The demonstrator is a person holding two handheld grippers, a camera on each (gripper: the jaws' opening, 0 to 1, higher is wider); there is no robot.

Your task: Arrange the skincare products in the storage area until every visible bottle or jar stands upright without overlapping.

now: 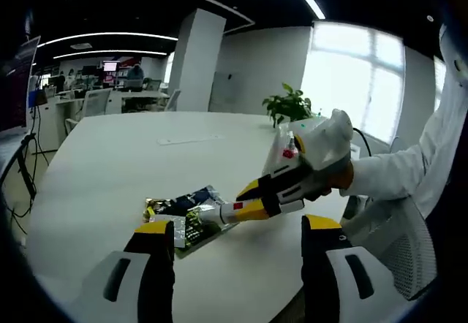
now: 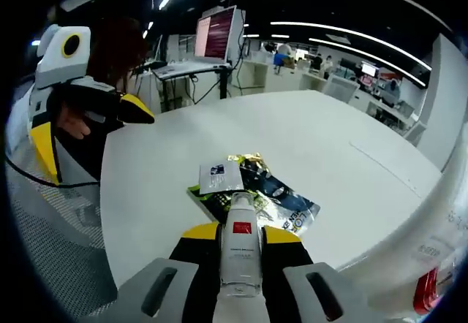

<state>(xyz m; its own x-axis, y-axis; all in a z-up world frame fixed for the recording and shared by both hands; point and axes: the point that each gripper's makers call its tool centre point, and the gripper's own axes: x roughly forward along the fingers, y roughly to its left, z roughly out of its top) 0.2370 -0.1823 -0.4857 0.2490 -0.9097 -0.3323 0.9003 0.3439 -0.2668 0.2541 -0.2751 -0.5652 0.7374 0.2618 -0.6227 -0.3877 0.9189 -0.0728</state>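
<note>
One white tube (image 2: pixel 240 253) is clamped in the right gripper (image 2: pixel 240 237), held just over the sachets (image 2: pixel 252 191) on the table (image 2: pixel 329 140); left gripper (image 1: pixel 238 237) hangs apart beside them. Placing step, I'd judge: stand it upright clear of the sachets

Left tool (image 1: pixel 238 237) agape, empty; right tool (image 2: pixel 240 237) clamped on tube (image 2: pixel 240 246).

A heap of flat packets (image 2: pixel 252 191) lies on the table (image 2: pixel 322 133), near its edge. In the right gripper view, a tube (image 2: pixel 240 253) sits between the right gripper (image 2: pixel 241 239)'s jaws, just before the packets. In the left gripper view, the left gripper (image 1: pixel 238 232) hangs near the heap, the right gripper reaches in from the right, and a potted plant (image 1: pixel 289 107) stands behind on the table's far side.
</note>
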